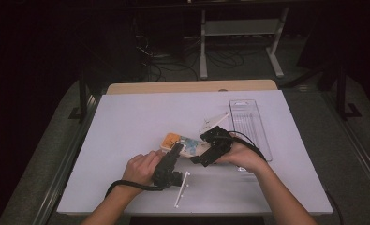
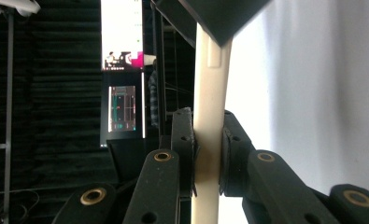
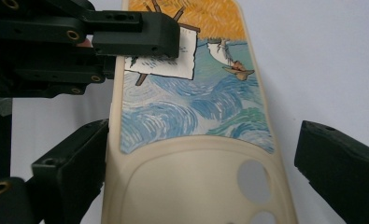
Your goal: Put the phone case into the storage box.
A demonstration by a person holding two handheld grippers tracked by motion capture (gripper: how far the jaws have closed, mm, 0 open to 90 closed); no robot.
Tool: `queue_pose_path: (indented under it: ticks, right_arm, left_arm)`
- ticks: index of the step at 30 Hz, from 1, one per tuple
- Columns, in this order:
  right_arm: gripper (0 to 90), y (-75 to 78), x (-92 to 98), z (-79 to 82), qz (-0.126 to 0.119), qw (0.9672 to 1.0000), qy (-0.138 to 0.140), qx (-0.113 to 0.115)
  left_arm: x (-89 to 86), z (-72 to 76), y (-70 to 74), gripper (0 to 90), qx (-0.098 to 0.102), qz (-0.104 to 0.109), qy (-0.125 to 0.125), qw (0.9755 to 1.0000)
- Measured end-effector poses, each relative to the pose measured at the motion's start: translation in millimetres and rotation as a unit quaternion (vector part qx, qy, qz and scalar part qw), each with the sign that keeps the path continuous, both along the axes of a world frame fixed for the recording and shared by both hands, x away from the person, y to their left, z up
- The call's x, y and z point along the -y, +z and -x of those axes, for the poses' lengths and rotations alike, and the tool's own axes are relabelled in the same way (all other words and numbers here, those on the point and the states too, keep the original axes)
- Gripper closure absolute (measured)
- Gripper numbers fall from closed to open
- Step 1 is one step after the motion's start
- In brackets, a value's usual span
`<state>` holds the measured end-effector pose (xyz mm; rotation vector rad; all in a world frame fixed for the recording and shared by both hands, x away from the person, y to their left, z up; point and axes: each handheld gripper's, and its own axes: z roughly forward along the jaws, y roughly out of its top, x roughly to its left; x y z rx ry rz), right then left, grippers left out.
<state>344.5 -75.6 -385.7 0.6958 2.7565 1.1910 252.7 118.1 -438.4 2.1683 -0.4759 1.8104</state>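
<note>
Phone case [image 1: 185, 144]: hands hide half from above.
Left gripper [image 2: 208, 154]: pinches its edge.
Right gripper [image 3: 196, 168]: wide, at the case's 6 o'clock end.

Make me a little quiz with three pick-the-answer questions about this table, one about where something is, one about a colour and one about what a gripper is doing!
1. Where does the clear plastic tray lie?
A. at the table's right side
B. at the table's left edge
C. on the floor

2. What colour is the top part of the picture on the cream phone case?
A. pink
B. orange
C. black

3. What is the left gripper doing?
A. hanging open in the air
B. pinching the phone case's edge
C. holding the white stick

Answers: 1 A, the high view shows the tray right of the hands. 2 B, orange sits above the blue waves in the right gripper view. 3 B, the left gripper view shows both pads pressed on the cream edge.
</note>
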Motion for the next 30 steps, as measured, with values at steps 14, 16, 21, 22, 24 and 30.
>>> queue_pose_path:
  ticks: [14,16,21,22,24,30]
  right_arm:
    - [3.0,15.4,25.7,1.5,-0.052,0.998,-0.035,0.009]
    - [3.0,17.4,30.4,2.5,-0.055,0.9975,-0.043,0.009]
    - [3.3,16.3,41.3,2.6,-0.054,0.997,-0.052,0.018]
    - [3.4,14.9,43.3,3.6,-0.058,0.9967,-0.056,0.011]
    - [3.4,12.1,47.4,4.5,-0.055,0.9966,-0.06,0.01]
    - [3.4,4.5,59.2,11.2,-0.06,0.9963,-0.057,0.02]
  left_arm:
    - [-9.9,-7.2,1.3,79.2,-0.003,-0.003,0.023,0.9997]
    - [-11.9,-8.7,1.5,79.2,-0.004,-0.004,0.025,0.9997]
    - [-17.2,-10.3,4.1,79.2,-0.005,-0.004,0.035,0.9994]
    - [-18.1,-10.5,4.6,79.2,-0.005,-0.004,0.038,0.9993]
    - [-19.9,-11.2,5.5,79.2,-0.003,-0.004,0.041,0.9992]
    - [-24.7,-13.0,6.9,79.2,-0.004,0.0,0.048,0.9988]
